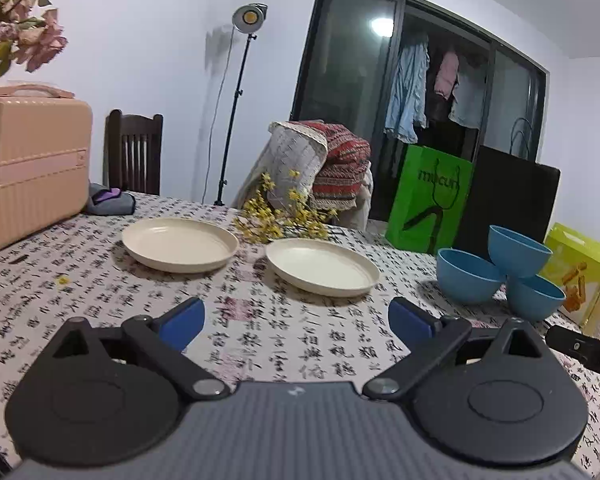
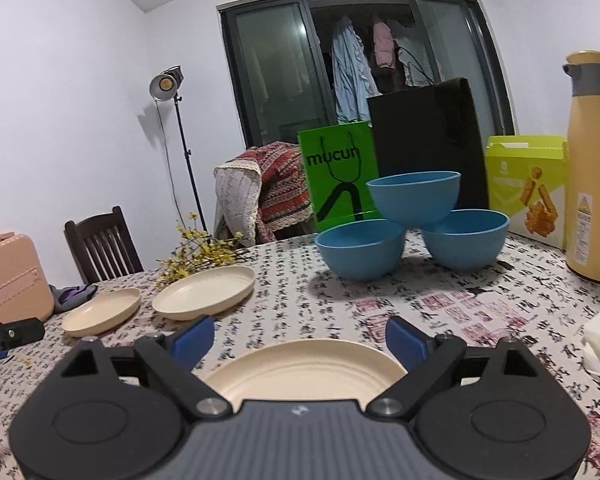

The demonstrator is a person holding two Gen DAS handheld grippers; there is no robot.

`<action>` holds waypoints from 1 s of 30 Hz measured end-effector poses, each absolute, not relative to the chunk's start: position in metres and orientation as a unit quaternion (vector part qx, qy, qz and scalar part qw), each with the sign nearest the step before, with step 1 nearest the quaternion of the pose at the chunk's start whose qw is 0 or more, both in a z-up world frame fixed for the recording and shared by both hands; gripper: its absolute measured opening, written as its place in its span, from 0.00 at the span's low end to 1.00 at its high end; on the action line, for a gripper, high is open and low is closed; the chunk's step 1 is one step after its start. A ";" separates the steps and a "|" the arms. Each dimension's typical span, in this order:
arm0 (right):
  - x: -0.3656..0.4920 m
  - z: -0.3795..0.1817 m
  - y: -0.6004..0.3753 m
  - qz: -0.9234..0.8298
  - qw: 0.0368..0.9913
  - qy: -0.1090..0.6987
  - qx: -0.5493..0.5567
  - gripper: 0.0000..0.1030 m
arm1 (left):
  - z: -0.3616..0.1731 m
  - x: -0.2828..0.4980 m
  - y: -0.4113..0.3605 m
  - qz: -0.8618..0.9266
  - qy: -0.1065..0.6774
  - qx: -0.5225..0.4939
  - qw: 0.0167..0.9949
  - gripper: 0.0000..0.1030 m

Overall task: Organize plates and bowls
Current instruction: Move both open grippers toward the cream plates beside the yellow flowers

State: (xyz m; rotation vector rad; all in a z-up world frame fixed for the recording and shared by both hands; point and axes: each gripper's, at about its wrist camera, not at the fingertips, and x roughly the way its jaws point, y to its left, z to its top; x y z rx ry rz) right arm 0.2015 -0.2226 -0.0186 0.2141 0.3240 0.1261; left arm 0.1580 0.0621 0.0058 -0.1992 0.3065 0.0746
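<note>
Over near plate [image 2: 304, 368], right gripper [image 2: 300, 340] spread wide, empty; left gripper [image 1: 296, 320] likewise. Step: plate gathering. Next: pinch rim, lift level.

Right tool [image 2: 300, 338] open over cream plate [image 2: 304, 372]; blue bowls [image 2: 412, 220] beyond

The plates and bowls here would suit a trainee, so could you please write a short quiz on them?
1. How many cream plates lie on the tablecloth?
2. True or false: all three blue bowls sit directly on the table.
3. Which gripper has a plate between its open fingers?

Key:
1. Three.
2. False; the top bowl rests on the lower two.
3. The right gripper; the left gripper has none.
</note>
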 end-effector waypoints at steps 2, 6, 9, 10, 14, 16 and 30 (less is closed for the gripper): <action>0.203 -0.015 -0.215 0.066 0.979 0.160 0.105 0.90 | 0.008 0.156 0.069 0.041 0.150 -0.101 0.983 0.97; 0.207 -0.009 -0.199 0.074 0.979 0.160 0.100 0.90 | 0.011 0.152 0.083 0.050 0.148 -0.107 0.982 0.97; 0.210 -0.004 -0.188 0.083 0.979 0.159 0.094 0.90 | 0.013 0.150 0.093 0.056 0.148 -0.110 0.981 0.97; 0.211 -0.002 -0.183 0.086 0.979 0.159 0.093 0.90 | 0.014 0.150 0.096 0.058 0.148 -0.110 0.981 0.97; 0.215 0.003 -0.167 0.097 0.979 0.159 0.089 0.90 | 0.017 0.150 0.109 0.067 0.145 -0.114 0.981 0.97; 0.217 0.004 -0.159 0.102 0.978 0.159 0.086 0.90 | 0.018 0.151 0.116 0.072 0.145 -0.115 0.980 0.97; 0.232 0.009 -0.113 0.130 0.975 0.162 0.079 0.90 | 0.018 0.152 0.157 0.100 0.145 -0.119 0.977 0.97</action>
